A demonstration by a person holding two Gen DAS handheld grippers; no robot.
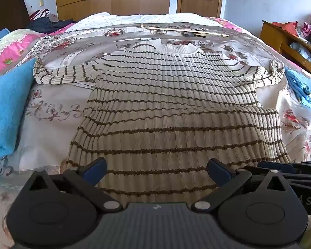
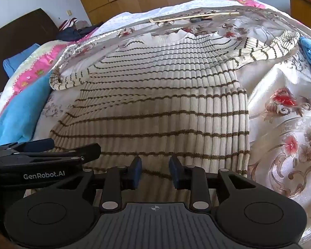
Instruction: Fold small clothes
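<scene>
A cream ribbed sweater with thin brown stripes [image 1: 168, 103] lies flat on the bed, collar far, hem near, both sleeves spread sideways; it also shows in the right wrist view [image 2: 159, 103]. My left gripper [image 1: 156, 171] is wide open just above the hem, holding nothing. My right gripper [image 2: 155, 172] is partly open over the hem near the sweater's right side, empty. The right gripper's body shows at the right edge of the left wrist view [image 1: 288, 170]. The left gripper shows at the left of the right wrist view [image 2: 41, 157].
A floral bedspread [image 1: 51, 112] covers the bed. A blue cloth [image 1: 8, 108] lies left of the sweater, another blue garment [image 1: 300, 87] right. A wooden stick and a dark object [image 1: 186, 31] lie beyond the collar. A wooden shelf [image 1: 290, 41] stands right.
</scene>
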